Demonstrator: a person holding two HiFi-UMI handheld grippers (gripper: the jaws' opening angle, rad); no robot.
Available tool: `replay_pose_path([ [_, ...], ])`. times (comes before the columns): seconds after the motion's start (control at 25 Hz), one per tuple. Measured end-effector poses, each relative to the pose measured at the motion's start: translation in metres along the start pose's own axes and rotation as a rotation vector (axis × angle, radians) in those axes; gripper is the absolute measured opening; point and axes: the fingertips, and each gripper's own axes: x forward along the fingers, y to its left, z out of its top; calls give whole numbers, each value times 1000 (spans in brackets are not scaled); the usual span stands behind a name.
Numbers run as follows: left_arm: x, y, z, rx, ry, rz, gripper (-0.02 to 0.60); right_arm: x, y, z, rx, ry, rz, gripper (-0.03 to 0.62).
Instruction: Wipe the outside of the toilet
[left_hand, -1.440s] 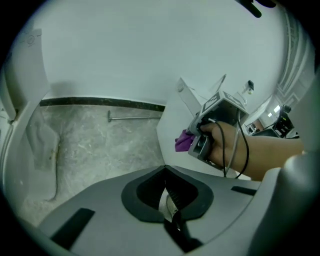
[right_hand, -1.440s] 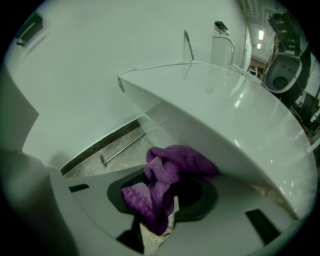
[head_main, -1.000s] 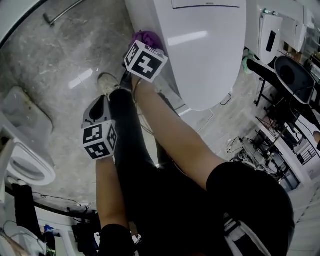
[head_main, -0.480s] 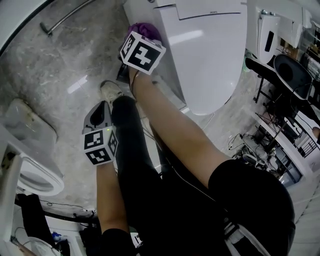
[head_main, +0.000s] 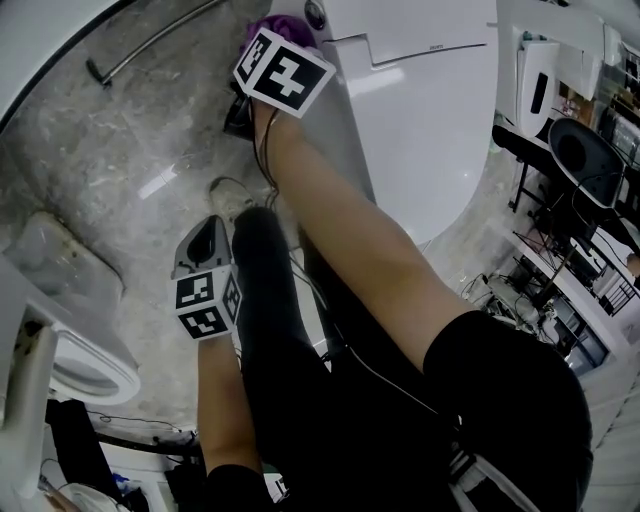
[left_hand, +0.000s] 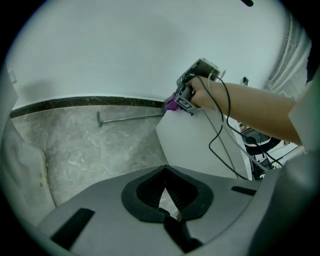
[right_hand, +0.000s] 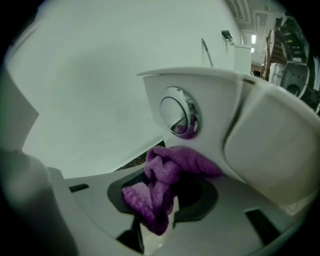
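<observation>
We find the cloth (right_hand: 165, 175) in the right gripper (right_hand: 156, 220), touching the toilet (head_main: 420, 120) just below its flush button (right_hand: 177, 116). Left of the toilet, well apart, hangs the left gripper (left_hand: 167, 192). Also left of the toilet, by the wall (left_hand: 125, 50), runs 1 rail (left_hand: 130, 117).

This is a bathroom corner set up inside a workroom or lab. A white toilet (head_main: 420, 120) with a round flush button (right_hand: 179, 116) stands on a grey marble-patterned floor (head_main: 120, 160). A metal rail (head_main: 150, 42) runs at far left, and a second white bowl (head_main: 85, 365) sits at near left. At the right stand an office chair (head_main: 585, 150) and tangled cables (head_main: 490, 292).
</observation>
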Motion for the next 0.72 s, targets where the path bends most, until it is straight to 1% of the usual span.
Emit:
replay_pose_path([
  [0.16,3,9,4,11,5,8,-2,16,19,17,-6,-33,10,111],
  [0.28,-3,6,10,23,-4,13,-3,14,34,29,-33,-69,67,110],
  [0.36,-6,5,14,33,-16,22,-3,4,44,37,-73,-93,127,112],
  [0.48,-11,6,19,28,-38,49,-2,-23,53,30,-129,-88,231,111],
  [0.6,-27,0,32,28,-84,85,-2,-73,58,19,-198,-60,365,112],
  [0.72,-44,-23,49,39,-139,103,-2,-133,53,25,-241,-73,508,111],
])
